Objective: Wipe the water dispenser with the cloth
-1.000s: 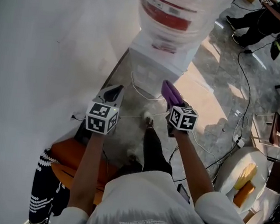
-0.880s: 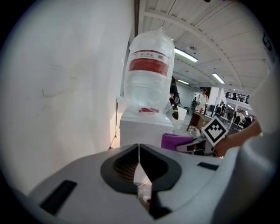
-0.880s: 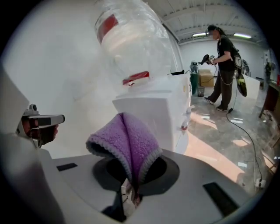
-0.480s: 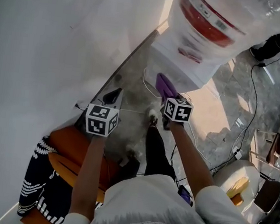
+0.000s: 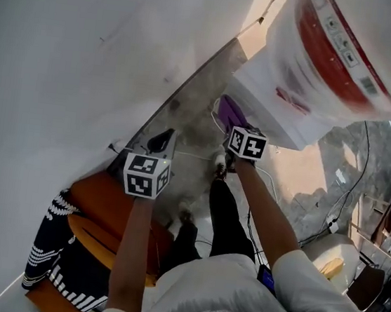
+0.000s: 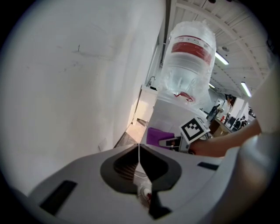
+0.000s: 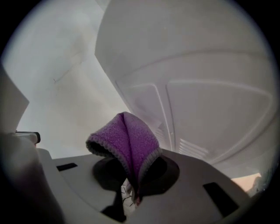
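The water dispenser (image 5: 286,106) is a white cabinet with a clear, red-labelled bottle (image 5: 350,51) on top, at the upper right of the head view. My right gripper (image 5: 235,130) is shut on a folded purple cloth (image 5: 230,112), held against the cabinet's lower left side. In the right gripper view the cloth (image 7: 129,142) sticks up from the shut jaws, just in front of the dispenser's ribbed white panel (image 7: 197,96). My left gripper (image 5: 160,140) hangs to the left near the wall, shut and holding nothing. The left gripper view shows the dispenser (image 6: 170,118) and cloth (image 6: 157,136) ahead.
A white wall (image 5: 88,54) runs close along the left. An orange seat (image 5: 97,210) with a black-and-white striped fabric (image 5: 50,247) sits below my left arm. White cables (image 5: 267,178) trail on the marble floor by the dispenser's foot. A pale round chair (image 5: 331,257) stands at the lower right.
The right gripper has carried the cloth up and in against the dispenser's side. The head view has swung closer, so the dispenser looms larger. The left gripper has barely moved.
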Demonstrator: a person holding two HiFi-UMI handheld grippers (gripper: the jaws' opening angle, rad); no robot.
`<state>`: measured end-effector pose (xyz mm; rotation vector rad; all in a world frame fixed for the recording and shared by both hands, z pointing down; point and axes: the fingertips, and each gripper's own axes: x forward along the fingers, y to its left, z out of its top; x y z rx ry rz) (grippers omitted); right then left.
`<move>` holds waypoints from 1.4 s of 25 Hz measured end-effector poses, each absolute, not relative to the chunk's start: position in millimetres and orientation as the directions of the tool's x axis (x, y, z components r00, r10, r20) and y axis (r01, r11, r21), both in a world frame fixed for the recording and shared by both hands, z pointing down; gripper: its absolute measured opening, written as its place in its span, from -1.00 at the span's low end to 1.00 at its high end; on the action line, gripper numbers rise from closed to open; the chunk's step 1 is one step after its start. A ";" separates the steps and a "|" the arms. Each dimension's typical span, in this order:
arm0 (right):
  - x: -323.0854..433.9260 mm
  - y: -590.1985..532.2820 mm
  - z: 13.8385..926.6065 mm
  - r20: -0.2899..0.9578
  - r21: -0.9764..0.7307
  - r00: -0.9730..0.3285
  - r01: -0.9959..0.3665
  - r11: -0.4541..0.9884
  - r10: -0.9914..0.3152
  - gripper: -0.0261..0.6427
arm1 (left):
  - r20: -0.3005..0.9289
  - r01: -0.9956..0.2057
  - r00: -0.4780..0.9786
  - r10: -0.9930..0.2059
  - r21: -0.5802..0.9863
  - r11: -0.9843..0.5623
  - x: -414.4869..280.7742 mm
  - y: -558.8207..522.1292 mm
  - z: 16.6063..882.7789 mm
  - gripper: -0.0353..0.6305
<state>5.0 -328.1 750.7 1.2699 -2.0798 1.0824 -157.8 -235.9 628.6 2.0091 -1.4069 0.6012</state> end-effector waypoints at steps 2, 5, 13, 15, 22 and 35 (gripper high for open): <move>2.0 -335.5 765.0 0.738 -0.374 -0.438 -0.899 0.229 -0.513 -0.77 | 0.670 -0.945 0.328 -0.666 0.230 -0.234 -161.0 -237.9 635.3 -0.83; -0.4 -345.0 781.9 0.759 -0.345 -0.395 -0.918 0.194 -0.518 -0.76 | 0.679 -0.945 0.326 -0.658 0.241 -0.219 -165.3 -238.8 645.0 -0.84; 10.7 -359.1 807.8 0.759 -0.354 -0.321 -0.934 0.055 -0.567 -0.76 | 0.702 -0.951 0.308 -0.642 0.239 -0.195 -181.2 -235.7 658.3 -0.84; 22.3 -361.1 807.5 0.752 -0.346 -0.302 -0.938 0.039 -0.586 -0.76 | 0.701 -0.951 0.309 -0.642 0.234 -0.202 -182.8 -239.5 658.5 -0.84; 56.5 -343.9 807.5 0.737 -0.431 -0.292 -0.898 -0.090 -0.610 -0.76 | 0.671 -0.936 0.352 -0.652 0.241 -0.257 -163.3 -253.1 644.7 -0.84; 162.3 -275.9 809.3 0.777 -0.305 -0.098 -0.923 -0.236 -0.621 -0.76 | 0.660 -0.871 0.471 -0.585 0.242 -0.429 -113.8 -256.4 631.7 -0.84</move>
